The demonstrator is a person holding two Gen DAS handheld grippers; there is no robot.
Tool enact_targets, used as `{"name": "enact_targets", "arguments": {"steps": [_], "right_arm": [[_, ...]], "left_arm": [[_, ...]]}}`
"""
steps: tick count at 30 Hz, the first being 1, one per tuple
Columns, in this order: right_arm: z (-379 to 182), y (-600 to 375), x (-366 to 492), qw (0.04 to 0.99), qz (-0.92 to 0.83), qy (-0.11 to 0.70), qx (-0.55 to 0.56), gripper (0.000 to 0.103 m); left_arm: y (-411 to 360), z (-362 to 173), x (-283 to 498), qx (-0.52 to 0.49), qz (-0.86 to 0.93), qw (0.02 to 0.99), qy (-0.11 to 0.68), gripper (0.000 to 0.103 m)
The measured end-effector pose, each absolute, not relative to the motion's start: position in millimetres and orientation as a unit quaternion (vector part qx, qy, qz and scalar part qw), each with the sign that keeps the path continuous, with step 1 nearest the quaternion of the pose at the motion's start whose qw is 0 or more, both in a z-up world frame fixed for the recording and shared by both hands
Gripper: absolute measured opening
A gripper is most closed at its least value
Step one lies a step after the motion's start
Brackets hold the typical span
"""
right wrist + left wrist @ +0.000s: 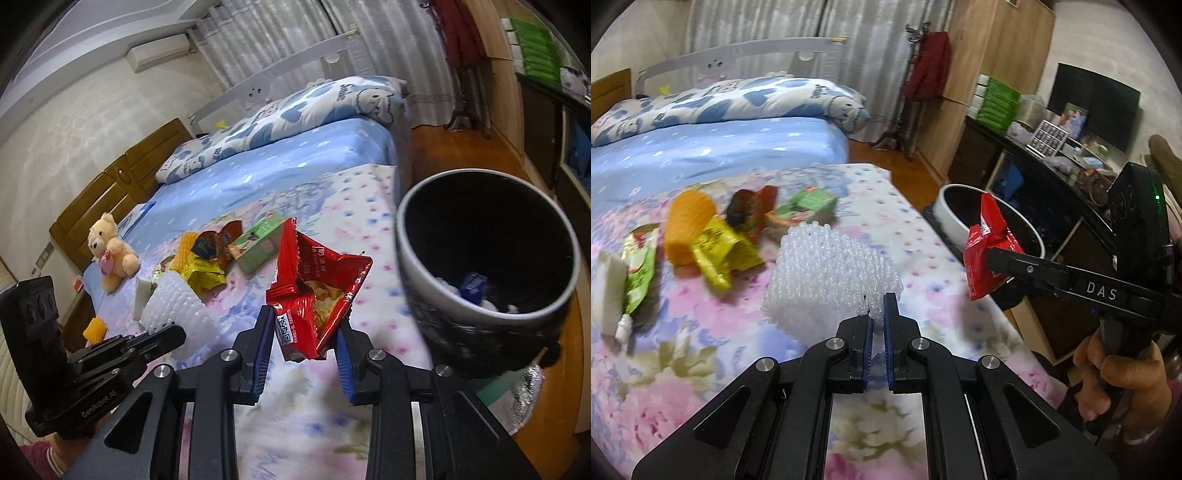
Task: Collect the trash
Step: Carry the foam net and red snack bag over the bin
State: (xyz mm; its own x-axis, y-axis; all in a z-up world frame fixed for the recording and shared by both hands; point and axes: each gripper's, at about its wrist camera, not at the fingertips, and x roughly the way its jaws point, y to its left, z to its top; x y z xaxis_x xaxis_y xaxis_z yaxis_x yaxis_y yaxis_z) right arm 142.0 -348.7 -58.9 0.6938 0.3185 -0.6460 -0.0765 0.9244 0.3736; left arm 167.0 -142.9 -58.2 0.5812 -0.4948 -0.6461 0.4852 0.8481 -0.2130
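Note:
My left gripper (880, 314) is shut on the edge of a white bubble-wrap piece (827, 273), lifted just above the floral cloth (923, 236). My right gripper (306, 325) is shut on an open red snack bag (317, 291) with chips inside, held up beside the bin. In the left wrist view the right gripper (991, 256) holds the red bag (982, 254) in front of the white-walled bin (945, 214). The right wrist view shows the left gripper (177, 334) with the bubble wrap (173, 302). The bin (410, 266) stands to the right with some trash inside.
More trash lies on the cloth: a yellow wrapper (720, 251), an orange sponge (687, 225), a green box (812, 206), brown wrappers (746, 210), a green-and-white packet (639, 266). A teddy bear (110, 251) sits on the bed. A dark cabinet (1052, 192) stands right.

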Motion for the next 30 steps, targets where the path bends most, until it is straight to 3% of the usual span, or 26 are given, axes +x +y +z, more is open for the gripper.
{"name": "enact_targets", "arguments": {"steps": [30], "right_arm": [[-47, -454, 116, 0.913, 0.022, 0.354, 0.203, 0.032]], "left_arm": [[-259, -38, 169, 0.045, -0.361, 0.864, 0.348, 0.005]]}}
